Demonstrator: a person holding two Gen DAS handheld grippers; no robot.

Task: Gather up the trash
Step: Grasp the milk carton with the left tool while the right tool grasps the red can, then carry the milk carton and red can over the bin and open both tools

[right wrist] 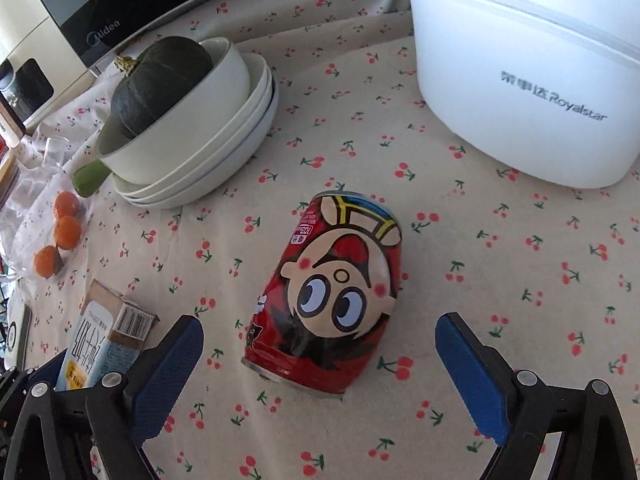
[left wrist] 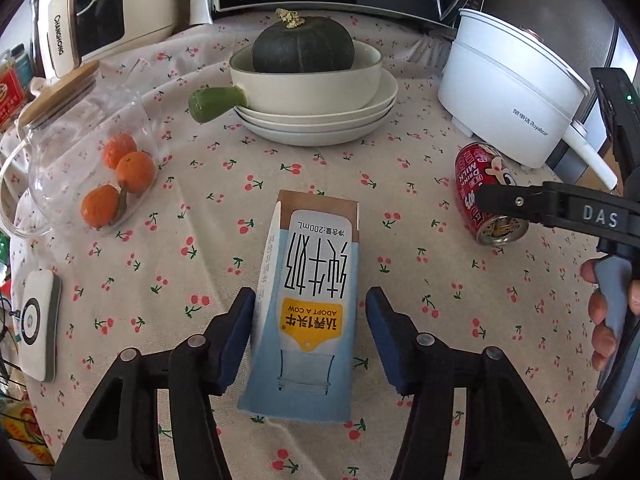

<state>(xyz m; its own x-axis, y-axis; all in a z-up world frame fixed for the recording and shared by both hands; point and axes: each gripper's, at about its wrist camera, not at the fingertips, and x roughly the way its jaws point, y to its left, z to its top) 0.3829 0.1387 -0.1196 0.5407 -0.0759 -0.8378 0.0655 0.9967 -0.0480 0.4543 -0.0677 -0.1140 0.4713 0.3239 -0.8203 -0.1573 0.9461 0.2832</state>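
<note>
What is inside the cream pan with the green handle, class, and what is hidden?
A dark green squash sits in the cream pan, which rests on stacked plates. The squash's underside and the pan's floor are covered.

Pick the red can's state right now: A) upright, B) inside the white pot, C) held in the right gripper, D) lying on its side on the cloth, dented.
D: the red can lies on its side on the tablecloth, body crumpled, between the open fingers of the right gripper, untouched.
</note>
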